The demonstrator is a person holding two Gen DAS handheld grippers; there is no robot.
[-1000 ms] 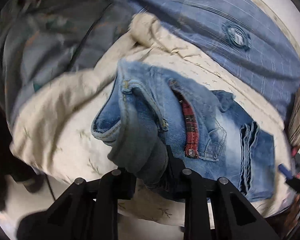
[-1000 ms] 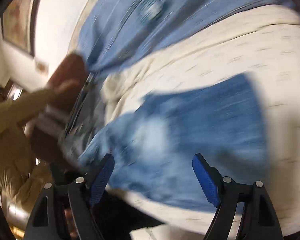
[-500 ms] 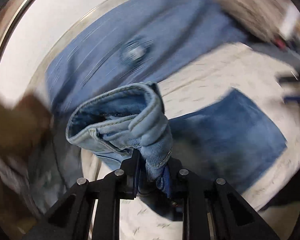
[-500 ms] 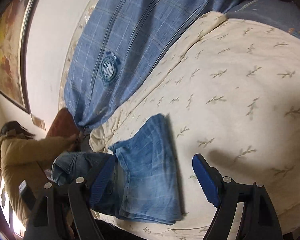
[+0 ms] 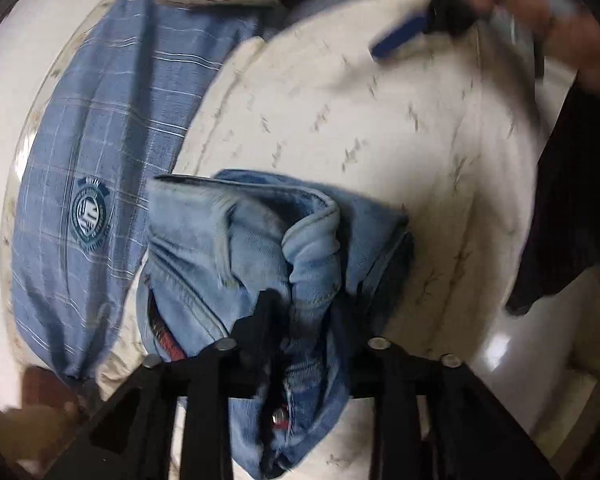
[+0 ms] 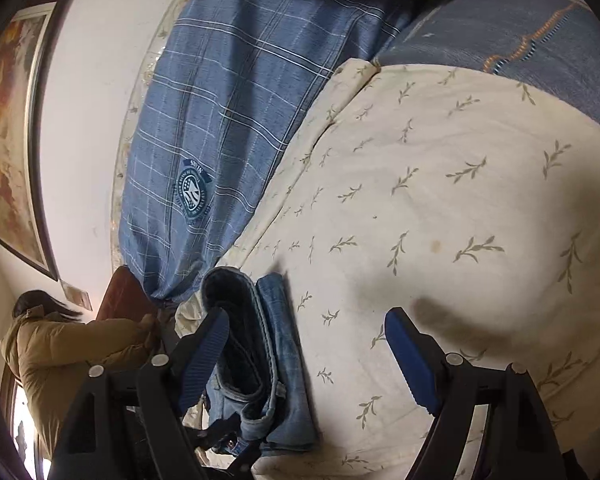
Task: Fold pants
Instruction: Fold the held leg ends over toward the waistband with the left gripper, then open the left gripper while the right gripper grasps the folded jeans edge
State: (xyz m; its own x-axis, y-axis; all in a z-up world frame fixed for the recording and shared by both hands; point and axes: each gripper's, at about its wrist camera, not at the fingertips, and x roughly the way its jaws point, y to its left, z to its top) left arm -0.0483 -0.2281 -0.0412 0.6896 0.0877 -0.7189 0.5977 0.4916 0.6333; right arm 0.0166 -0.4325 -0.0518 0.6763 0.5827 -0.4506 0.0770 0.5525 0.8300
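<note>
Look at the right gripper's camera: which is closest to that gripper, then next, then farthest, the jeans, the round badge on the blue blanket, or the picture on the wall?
From the right gripper:
1. Jeans, beside its left finger on the cream quilt.
2. Round badge, up left on the blue blanket.
3. Picture, far left on the wall.

A second ago the jeans (image 5: 236, 248) lay spread open on the cream bedspread (image 5: 380, 128), fly and red plaid lining showing, the left gripper (image 5: 304, 304) clamped on the waistband at the near edge. Half a second ago that gripper had lifted the bunched waistband over the flat leg portion. Now the waistband end sits lower, stacked on the folded legs, with a strip of the lining showing again. The right gripper (image 6: 304, 360), first swinging in blur over the denim, has settled beside the folded bundle, and its view has gone sharp
</note>
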